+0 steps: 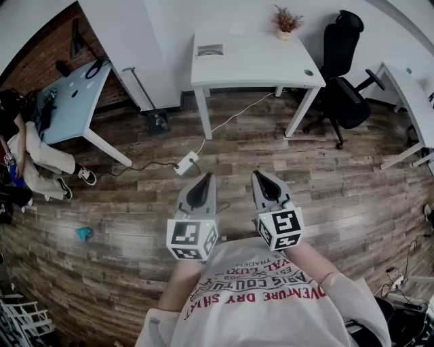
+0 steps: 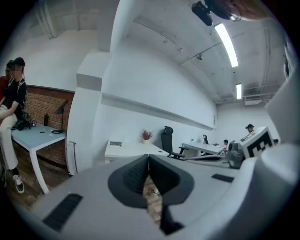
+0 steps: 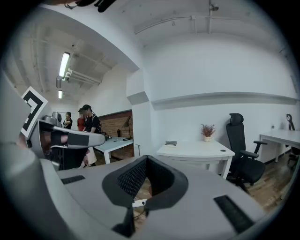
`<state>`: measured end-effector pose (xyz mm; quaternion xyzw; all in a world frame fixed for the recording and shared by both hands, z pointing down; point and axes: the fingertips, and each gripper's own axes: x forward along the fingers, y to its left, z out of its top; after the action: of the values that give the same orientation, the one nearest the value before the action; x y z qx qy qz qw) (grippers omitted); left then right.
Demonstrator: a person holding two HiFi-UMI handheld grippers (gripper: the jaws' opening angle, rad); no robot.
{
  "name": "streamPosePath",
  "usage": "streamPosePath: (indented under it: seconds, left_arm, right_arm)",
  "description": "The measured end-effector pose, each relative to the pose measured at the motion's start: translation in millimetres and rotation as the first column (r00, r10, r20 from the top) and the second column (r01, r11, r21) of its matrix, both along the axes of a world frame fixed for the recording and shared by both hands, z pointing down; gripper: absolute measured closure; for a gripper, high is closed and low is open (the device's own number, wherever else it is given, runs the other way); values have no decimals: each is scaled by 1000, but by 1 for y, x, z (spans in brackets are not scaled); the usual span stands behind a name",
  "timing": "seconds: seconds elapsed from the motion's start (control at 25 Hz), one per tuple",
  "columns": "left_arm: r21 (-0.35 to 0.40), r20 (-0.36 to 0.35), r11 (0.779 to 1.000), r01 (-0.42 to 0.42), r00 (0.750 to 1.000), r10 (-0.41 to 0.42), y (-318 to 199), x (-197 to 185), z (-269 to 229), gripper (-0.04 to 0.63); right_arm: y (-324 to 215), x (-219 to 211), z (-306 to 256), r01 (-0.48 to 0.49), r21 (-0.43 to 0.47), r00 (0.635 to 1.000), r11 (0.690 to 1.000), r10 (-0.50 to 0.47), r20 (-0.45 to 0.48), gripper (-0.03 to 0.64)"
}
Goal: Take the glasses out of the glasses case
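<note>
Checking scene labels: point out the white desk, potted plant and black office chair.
white desk (image 1: 258, 64), head view, bare tabletop.
potted plant (image 1: 286, 18), head view, its foliage.
black office chair (image 1: 339, 54), head view, backrest.

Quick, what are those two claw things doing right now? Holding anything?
Left gripper: closed, jaws together, holding nothing.
Right gripper: closed, jaws together, holding nothing.

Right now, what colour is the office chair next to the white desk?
Black. The office chair shows best in the right gripper view.
</note>
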<state>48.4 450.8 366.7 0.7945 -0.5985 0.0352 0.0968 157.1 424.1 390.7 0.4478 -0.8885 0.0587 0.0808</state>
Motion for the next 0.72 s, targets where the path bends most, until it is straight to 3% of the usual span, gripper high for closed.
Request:
streamPosePath:
  seconds: [0.72]
  left_arm:
    - [-38, -28, 999, 13, 1000, -14, -6, -5, 15, 588]
  right_arm:
    - [-12, 5, 18, -52, -76, 999, 996, 52, -3, 604]
